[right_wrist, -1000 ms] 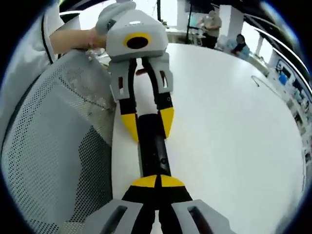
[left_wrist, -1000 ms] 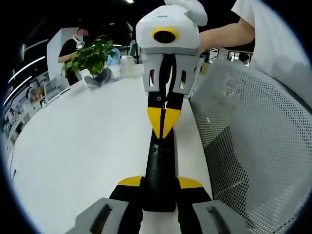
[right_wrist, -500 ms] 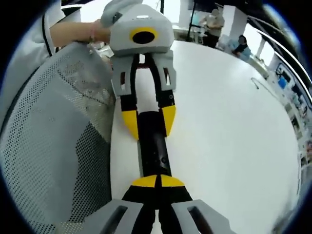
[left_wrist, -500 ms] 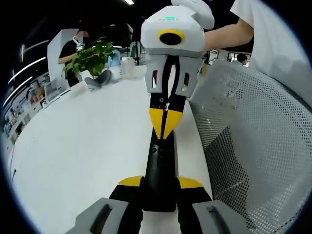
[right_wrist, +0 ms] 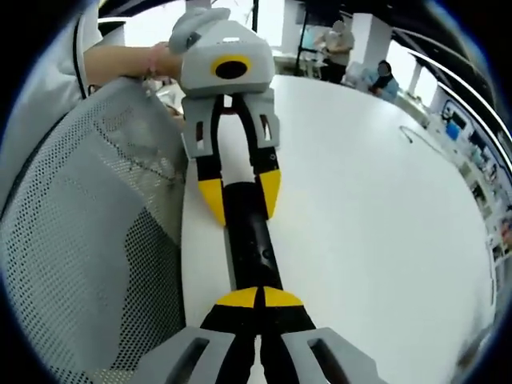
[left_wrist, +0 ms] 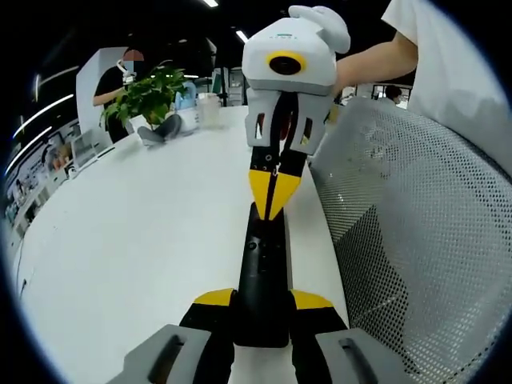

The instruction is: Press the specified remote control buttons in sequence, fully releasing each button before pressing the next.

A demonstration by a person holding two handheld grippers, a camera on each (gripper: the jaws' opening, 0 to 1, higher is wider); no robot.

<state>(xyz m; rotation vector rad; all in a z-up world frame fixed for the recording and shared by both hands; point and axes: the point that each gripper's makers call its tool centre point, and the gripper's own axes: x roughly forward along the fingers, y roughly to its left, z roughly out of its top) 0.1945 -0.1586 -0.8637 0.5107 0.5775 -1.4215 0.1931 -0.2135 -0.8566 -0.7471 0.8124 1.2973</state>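
A long black remote control (left_wrist: pixel 262 268) lies on the white table (left_wrist: pixel 136 232) near its edge. My left gripper (left_wrist: pixel 263 299) is shut on the remote's near end, a yellow fingertip on each side. In the right gripper view the left gripper (right_wrist: pixel 241 196) straddles the remote (right_wrist: pixel 251 240) from the far end. My right gripper (right_wrist: pixel 258 298) is shut, its yellow tips pressed together on top of the remote. In the left gripper view the right gripper (left_wrist: pixel 272 192) points down at the remote's far part, tips closed to a wedge.
A grey mesh chair back (left_wrist: pixel 416 232) stands close along the table's edge, also the chair back (right_wrist: pixel 88 240). A person's forearm (left_wrist: pixel 372 58) holds the right gripper. A potted plant (left_wrist: pixel 148 92) sits at the table's far end. People (right_wrist: pixel 336 36) stand beyond the table.
The right gripper has drawn back slightly along the remote and tilted, its closed tips sitting a little farther up. The left gripper keeps its hold on the remote.
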